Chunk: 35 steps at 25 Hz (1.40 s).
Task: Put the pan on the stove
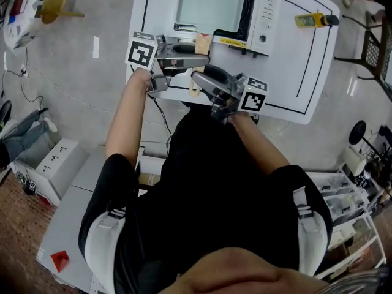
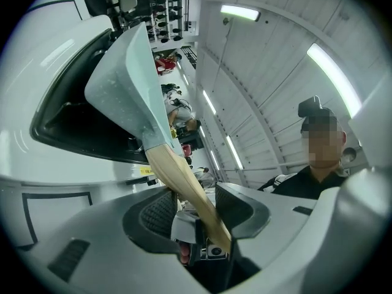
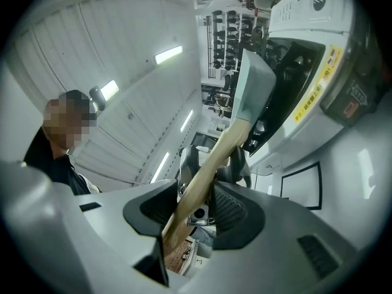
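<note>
A pale green square pan (image 1: 211, 5) lies over the white stove (image 1: 269, 11); whether it rests on it I cannot tell. Its wooden handle (image 1: 203, 41) sticks out toward me. My left gripper (image 1: 199, 60) comes in from the left and my right gripper (image 1: 199, 78) from the right, facing each other across the handle. In the left gripper view the handle (image 2: 177, 170) runs slantwise between the pads of the left gripper (image 2: 196, 201), up to the pan (image 2: 125, 72). The right gripper (image 3: 202, 204) likewise clamps the handle (image 3: 214, 158) below the pan (image 3: 254, 87).
The stove stands on a white table (image 1: 306, 84) marked with a black line. A yellow and black tool (image 1: 313, 20) lies at the table's back right. White boxes (image 1: 55, 164) sit on the floor at left, a wire shelf cart (image 1: 343, 195) at right.
</note>
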{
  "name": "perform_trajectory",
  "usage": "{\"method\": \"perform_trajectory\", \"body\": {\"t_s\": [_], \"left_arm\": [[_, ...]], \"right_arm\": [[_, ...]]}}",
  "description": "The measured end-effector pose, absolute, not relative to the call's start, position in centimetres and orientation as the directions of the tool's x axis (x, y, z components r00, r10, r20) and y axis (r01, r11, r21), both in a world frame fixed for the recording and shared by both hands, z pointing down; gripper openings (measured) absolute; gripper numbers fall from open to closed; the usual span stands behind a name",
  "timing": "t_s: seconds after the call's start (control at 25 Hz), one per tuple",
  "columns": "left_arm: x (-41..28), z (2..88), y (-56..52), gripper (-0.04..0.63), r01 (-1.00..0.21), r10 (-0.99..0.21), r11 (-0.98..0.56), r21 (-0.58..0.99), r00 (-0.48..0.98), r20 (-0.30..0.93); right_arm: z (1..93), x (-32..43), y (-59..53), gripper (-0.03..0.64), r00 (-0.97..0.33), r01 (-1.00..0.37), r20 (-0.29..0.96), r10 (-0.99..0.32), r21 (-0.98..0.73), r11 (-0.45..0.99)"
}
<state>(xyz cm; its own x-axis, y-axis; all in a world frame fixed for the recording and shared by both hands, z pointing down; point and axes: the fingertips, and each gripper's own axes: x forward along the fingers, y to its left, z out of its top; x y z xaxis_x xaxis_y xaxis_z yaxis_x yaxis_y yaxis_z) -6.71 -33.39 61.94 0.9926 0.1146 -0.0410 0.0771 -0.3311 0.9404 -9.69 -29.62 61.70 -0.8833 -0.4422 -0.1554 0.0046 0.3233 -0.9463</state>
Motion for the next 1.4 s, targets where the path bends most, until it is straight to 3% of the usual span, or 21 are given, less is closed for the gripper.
{"method": "perform_trajectory", "body": {"t_s": [0.4, 0.72, 0.84, 0.92, 1.12, 1.2, 1.4], "left_arm": [[-6.8, 61.6, -33.5, 0.23, 0.134, 0.083, -0.299, 0.945, 0.99, -0.114], [-8.9, 62.3, -34.6, 0.242, 0.065, 0.01, -0.33, 0.942, 0.998, -0.066], [-11.4, 62.3, -35.1, 0.241, -0.025, -0.077, -0.358, 0.934, 0.997, -0.003], [-13.5, 61.5, -35.5, 0.237, -0.125, -0.166, -0.415, 0.901, 0.984, 0.061], [-17.6, 57.9, -34.5, 0.137, -0.395, -0.344, -0.592, 0.702, 0.912, 0.222], [-19.0, 55.6, -33.0, 0.077, -0.457, -0.42, -0.662, 0.594, 0.883, 0.211], [-21.5, 50.0, -26.6, 0.038, -0.579, -0.563, -0.718, 0.386, 0.81, 0.168]], "right_arm": [[61.5, -9.5, -29.8, 0.178, -0.898, 0.007, -0.142, -0.416, -0.951, 0.309], [61.7, -7.3, -30.5, 0.202, -0.888, 0.011, -0.145, -0.436, -0.955, 0.296], [62.1, -4.8, -31.3, 0.195, -0.855, -0.108, -0.073, -0.513, -0.943, 0.314], [61.9, -2.2, -32.1, 0.128, -0.801, -0.214, -0.028, -0.598, -0.919, 0.331], [57.4, 3.4, -32.0, 0.049, -0.673, -0.485, -0.018, -0.74, -0.745, 0.459], [54.4, 4.5, -30.5, 0.043, -0.632, -0.592, -0.035, -0.774, -0.622, 0.512], [47.8, 5.0, -24.2, 0.038, -0.551, -0.775, -0.051, -0.833, -0.338, 0.534]]}}
